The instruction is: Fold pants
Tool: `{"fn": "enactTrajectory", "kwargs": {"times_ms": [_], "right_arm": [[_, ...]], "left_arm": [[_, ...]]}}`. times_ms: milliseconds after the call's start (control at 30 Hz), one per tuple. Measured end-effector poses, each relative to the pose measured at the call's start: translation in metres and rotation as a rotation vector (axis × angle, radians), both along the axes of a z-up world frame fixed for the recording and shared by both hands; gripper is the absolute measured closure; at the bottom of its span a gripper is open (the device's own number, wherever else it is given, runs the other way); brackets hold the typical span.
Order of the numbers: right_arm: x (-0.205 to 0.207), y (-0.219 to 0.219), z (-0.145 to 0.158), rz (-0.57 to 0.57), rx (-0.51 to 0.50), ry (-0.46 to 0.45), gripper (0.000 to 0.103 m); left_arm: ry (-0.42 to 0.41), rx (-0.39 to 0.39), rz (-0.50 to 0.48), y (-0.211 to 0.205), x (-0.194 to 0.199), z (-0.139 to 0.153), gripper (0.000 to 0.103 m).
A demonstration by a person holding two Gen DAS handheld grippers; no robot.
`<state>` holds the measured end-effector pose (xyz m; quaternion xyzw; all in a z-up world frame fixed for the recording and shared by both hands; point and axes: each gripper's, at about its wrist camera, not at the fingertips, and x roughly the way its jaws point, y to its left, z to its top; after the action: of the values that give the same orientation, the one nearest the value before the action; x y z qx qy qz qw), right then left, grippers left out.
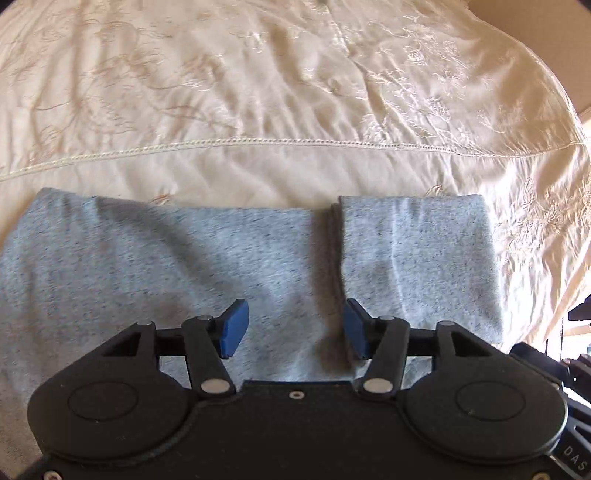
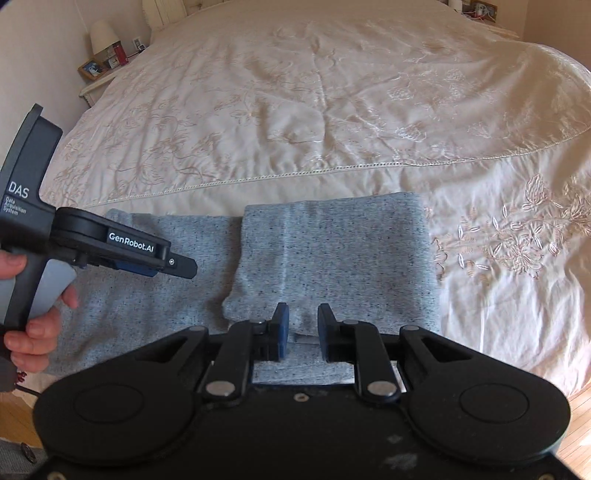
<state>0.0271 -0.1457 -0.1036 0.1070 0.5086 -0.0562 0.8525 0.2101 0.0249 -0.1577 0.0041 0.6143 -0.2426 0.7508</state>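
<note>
The grey pants (image 2: 325,254) lie folded on the cream embroidered bedspread (image 2: 295,110), filling the lower middle of both views; the right-hand part is doubled over, its folded edge running down the frame just right of centre in the left wrist view and left of centre in the right wrist view.

The left gripper (image 1: 295,328) points steeply down over the cloth, its blue pads (image 1: 233,329) standing wide apart with nothing between them but the fabric below; in the right wrist view the same tool enters from the left edge, tilted down to the right, with the person's left hand (image 2: 26,317) wrapped round its grey handle, fingers curled at the lower left.

The right gripper (image 2: 303,328) also tips steeply down at the near edge of the folded layer; its jaws stand narrowly parted, and the pads do not press on the cloth.

A lamp (image 2: 102,35) and a picture frame (image 2: 91,68) sit on a bedside table at upper left.
</note>
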Motion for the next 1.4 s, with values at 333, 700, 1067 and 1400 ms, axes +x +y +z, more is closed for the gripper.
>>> {"fn": "enactTrajectory", "kwargs": {"times_ms": [333, 700, 1067, 1400], "right_arm": [[-0.014, -0.054, 0.000, 0.037, 0.037, -0.008, 0.083], [-0.017, -0.090, -0.010, 0.008, 0.076, -0.002, 0.083], [-0.006, -0.088, -0.026, 0.018, 0.096, 0.017, 0.083], [0.050, -0.054, -0.043, 0.184, 0.120, -0.006, 0.083]], "left_arm": [[0.032, 0.036, 0.037, -0.056, 0.011, -0.033, 0.015], [0.009, -0.012, 0.110, -0.050, -0.010, 0.015, 0.082], [0.043, 0.161, 0.236, 0.029, -0.004, 0.015, 0.083], [0.053, 0.191, 0.238, 0.038, 0.002, -0.026, 0.077]]}}
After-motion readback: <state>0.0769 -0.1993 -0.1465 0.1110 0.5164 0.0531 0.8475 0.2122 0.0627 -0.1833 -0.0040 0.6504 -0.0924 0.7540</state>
